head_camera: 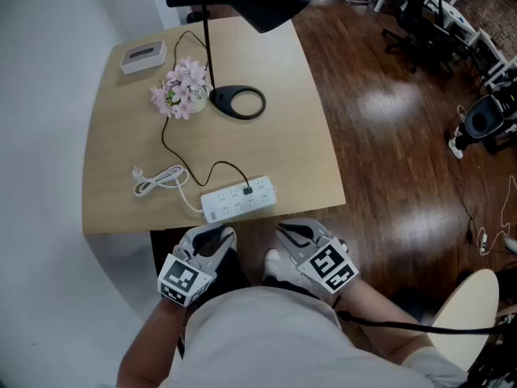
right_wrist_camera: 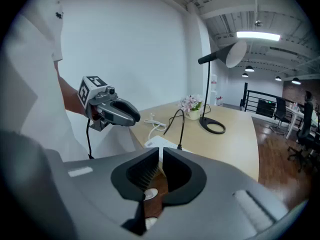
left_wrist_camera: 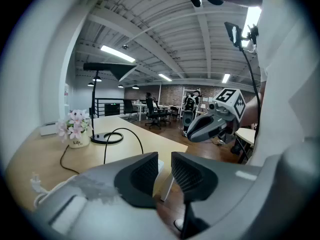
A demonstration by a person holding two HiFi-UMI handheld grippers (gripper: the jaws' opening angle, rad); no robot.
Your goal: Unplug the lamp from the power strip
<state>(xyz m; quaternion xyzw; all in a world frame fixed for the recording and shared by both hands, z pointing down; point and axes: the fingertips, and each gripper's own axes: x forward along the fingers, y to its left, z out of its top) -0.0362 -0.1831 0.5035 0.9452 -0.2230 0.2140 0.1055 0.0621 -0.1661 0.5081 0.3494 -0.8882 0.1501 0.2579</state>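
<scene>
The white power strip (head_camera: 238, 200) lies near the table's front edge, with the lamp's black plug (head_camera: 247, 190) in it. A black cord runs from the plug back to the black desk lamp (head_camera: 237, 103) at the far side. Both grippers hang below the table edge, close to the person's body. My left gripper (head_camera: 212, 237) (left_wrist_camera: 165, 171) is open with nothing between its jaws. My right gripper (head_camera: 295, 233) (right_wrist_camera: 161, 171) holds nothing, and only a narrow slit parts its jaws. Through that slit the power strip (right_wrist_camera: 162, 143) shows ahead.
A pot of pink flowers (head_camera: 182, 91) and a white box (head_camera: 143, 56) stand at the far left of the wooden table (head_camera: 266, 148). The strip's white cable (head_camera: 157, 180) lies coiled on the left. Dark wood floor and office chairs (head_camera: 420, 10) lie to the right.
</scene>
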